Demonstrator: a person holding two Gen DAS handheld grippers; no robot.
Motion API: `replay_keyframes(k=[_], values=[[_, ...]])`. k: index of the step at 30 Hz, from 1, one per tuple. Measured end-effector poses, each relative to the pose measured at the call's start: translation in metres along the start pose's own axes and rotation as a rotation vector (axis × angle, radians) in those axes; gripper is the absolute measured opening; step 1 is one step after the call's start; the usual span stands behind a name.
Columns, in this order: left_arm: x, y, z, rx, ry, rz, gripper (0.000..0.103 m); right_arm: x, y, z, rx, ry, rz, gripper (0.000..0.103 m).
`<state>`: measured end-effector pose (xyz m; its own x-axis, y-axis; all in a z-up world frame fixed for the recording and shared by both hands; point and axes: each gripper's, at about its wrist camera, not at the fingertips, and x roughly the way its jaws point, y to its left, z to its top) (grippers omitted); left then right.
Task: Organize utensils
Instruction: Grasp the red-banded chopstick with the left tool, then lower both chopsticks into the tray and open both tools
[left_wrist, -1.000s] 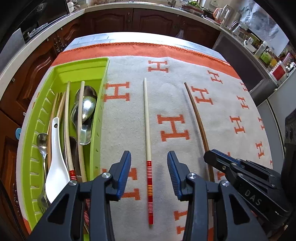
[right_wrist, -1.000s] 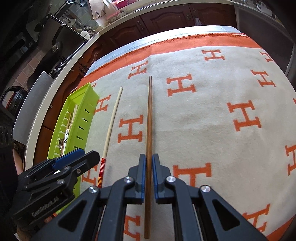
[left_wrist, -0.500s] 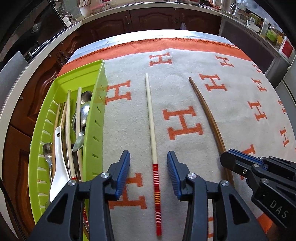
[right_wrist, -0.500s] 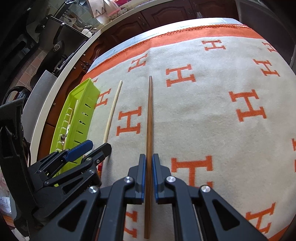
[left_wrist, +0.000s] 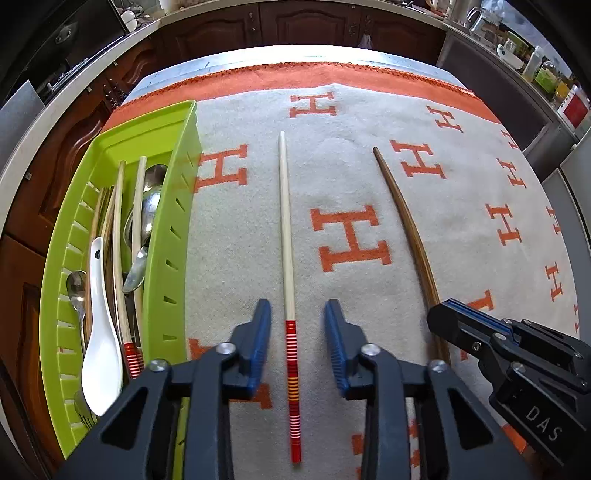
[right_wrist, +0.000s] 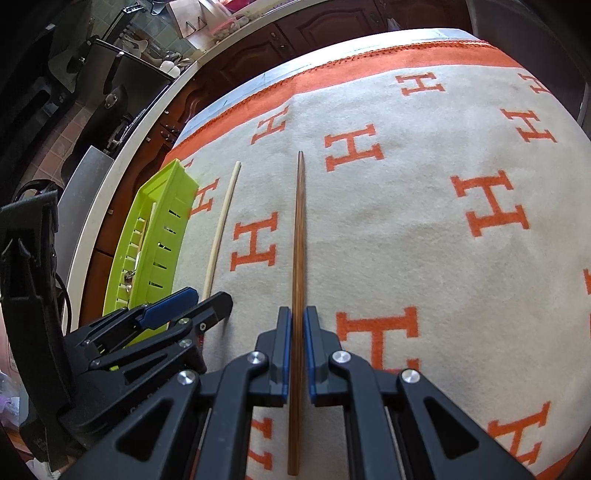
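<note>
— Blue-padded black left gripper: what is it doing?

— Its jaws are closing, and the pale bamboo chopstick with the red-and-yellow striped handle end lies between them. In the left wrist view a gap still shows on each side of the stick, so the pads are not pressing on it. The stick lies flat on the grey blanket with orange H letters, its striped end pointing toward the camera.

— And the right gripper?

— Clamped on the dark brown wooden chopstick. The blue pads sit tight against both sides of it, near its thick end. Whether that end is lifted off the blanket I cannot tell; the far tip seems to rest on the cloth.

— How do the two sticks lie?

— Side by side, apart, both pointing away. In the right wrist view the left gripper's body covers the pale stick's striped end.

— Further out?

— A lime-green slotted plastic tray stands just left of the pale stick. Inside are a white ceramic soup spoon, several metal spoons and more pale chopsticks, overlapping, so their count is hard to make out. The tray's near corner is cut off behind the left gripper's frame. Beyond the blanket, dark wooden cabinet doors are dim and warped by the lens.
</note>
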<state>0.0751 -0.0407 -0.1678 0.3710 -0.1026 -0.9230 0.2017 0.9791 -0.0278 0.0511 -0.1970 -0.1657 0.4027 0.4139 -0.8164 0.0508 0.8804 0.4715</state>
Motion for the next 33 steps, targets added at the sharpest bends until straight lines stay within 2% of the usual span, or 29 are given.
replay_keyframes(k=[1, 2, 8, 16, 22, 26, 33], values=[[0.0, 0.001, 0.0, -0.004, 0.002, -0.01, 0.006, 0.0, 0.0, 0.0, 0.0, 0.002, 0.002, 0.007], [0.0, 0.002, -0.001, -0.012, -0.002, -0.013, 0.004, 0.0, 0.0, 0.0, -0.002, 0.002, 0.004, 0.007], [-0.009, 0.012, -0.004, -0.047, -0.033, -0.036, 0.003, -0.007, 0.007, 0.0, -0.022, -0.012, 0.014, 0.007], [-0.063, 0.03, -0.008, -0.067, -0.141, -0.07, 0.003, -0.022, 0.033, 0.005, -0.06, -0.028, 0.063, 0.007], [-0.104, 0.066, -0.018, -0.111, -0.229, -0.047, 0.003, -0.021, 0.08, 0.006, -0.151, 0.004, 0.113, 0.007], [-0.125, 0.098, -0.029, -0.148, -0.284, 0.001, 0.003, -0.015, 0.112, 0.008, -0.19, 0.023, 0.154, 0.007], [-0.104, 0.143, -0.043, -0.204, -0.227, 0.013, 0.003, 0.016, 0.151, 0.016, -0.165, 0.093, 0.178, 0.007]])
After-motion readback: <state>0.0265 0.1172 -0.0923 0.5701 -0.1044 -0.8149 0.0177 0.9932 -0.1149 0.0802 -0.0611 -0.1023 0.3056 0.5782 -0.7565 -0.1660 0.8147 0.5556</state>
